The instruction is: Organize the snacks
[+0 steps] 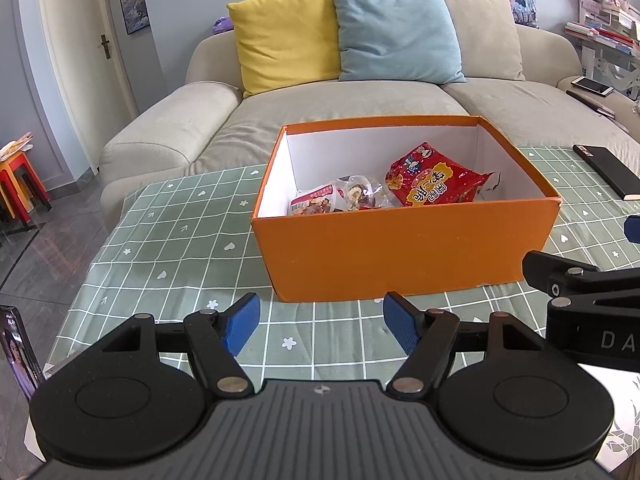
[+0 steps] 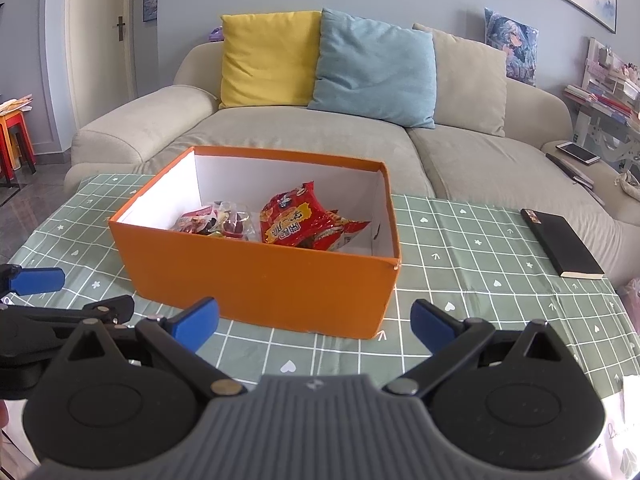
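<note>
Left wrist view: the left gripper (image 1: 319, 323) sits low in the frame with its blue fingers (image 1: 242, 326) spread wide and holding nothing, hovering above the green checked worktop (image 1: 160, 248). Just beyond it, at centre frame, stands the orange box (image 1: 404, 248), open at the top. Inside lie the snacks: a red packet (image 1: 434, 180) toward the right of the box and a clear packet (image 1: 362, 192) with a small pink-labelled pack (image 1: 314, 200) to its left. The red packet lies tilted, its long axis running from the upper left to the lower right of the frame. Part of the right gripper (image 1: 580, 292) juts in at the right edge. A black notebook (image 1: 606, 170) lies at the right, well apart from the box.

Right wrist view: the right gripper (image 2: 316, 320) fills the bottom of the frame, its fingers (image 2: 430, 322) likewise spread and empty. The box here sits centre-left, its long axis running left to right and slightly skewed, the near right corner closest.

No loose snack shows on the worktop in either view, so the packing looks nearly or wholly done. The next move is probably a check for stray items out of frame, or tidying the packets within the box.
</note>
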`<state>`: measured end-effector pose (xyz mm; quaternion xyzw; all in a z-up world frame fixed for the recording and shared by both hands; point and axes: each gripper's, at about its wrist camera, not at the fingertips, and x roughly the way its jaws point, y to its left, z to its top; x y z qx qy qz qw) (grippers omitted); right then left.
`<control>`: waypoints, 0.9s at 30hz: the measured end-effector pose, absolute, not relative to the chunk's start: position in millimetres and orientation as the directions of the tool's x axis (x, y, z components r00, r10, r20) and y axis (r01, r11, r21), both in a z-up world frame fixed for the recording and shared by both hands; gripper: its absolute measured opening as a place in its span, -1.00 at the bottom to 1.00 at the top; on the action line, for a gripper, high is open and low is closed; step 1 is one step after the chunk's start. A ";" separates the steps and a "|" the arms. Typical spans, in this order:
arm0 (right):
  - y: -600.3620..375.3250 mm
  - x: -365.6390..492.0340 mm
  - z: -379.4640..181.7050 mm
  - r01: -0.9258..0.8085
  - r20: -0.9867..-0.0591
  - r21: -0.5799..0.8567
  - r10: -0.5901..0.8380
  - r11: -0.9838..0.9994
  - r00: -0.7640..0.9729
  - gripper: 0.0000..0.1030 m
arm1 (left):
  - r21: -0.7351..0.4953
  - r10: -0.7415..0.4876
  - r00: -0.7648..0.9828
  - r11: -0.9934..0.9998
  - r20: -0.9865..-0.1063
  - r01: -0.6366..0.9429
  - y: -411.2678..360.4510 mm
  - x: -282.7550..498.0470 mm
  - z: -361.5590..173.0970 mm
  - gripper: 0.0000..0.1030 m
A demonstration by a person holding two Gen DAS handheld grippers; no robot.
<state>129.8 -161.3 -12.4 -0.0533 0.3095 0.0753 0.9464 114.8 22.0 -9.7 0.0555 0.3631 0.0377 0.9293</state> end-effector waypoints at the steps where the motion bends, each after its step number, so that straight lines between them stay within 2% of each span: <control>1: -161.1 129.9 -12.4 -0.176 -0.594 -0.054 0.110 0.983 0.797 0.92 | 0.131 0.111 0.733 0.991 -0.671 -0.029 21.9 114.9 -9.8 0.61; 27: -160.8 132.3 -16.9 -0.194 -0.614 -0.055 0.120 0.979 0.780 0.92 | 0.110 0.103 0.725 0.993 -0.681 -0.037 26.8 114.6 -12.0 0.60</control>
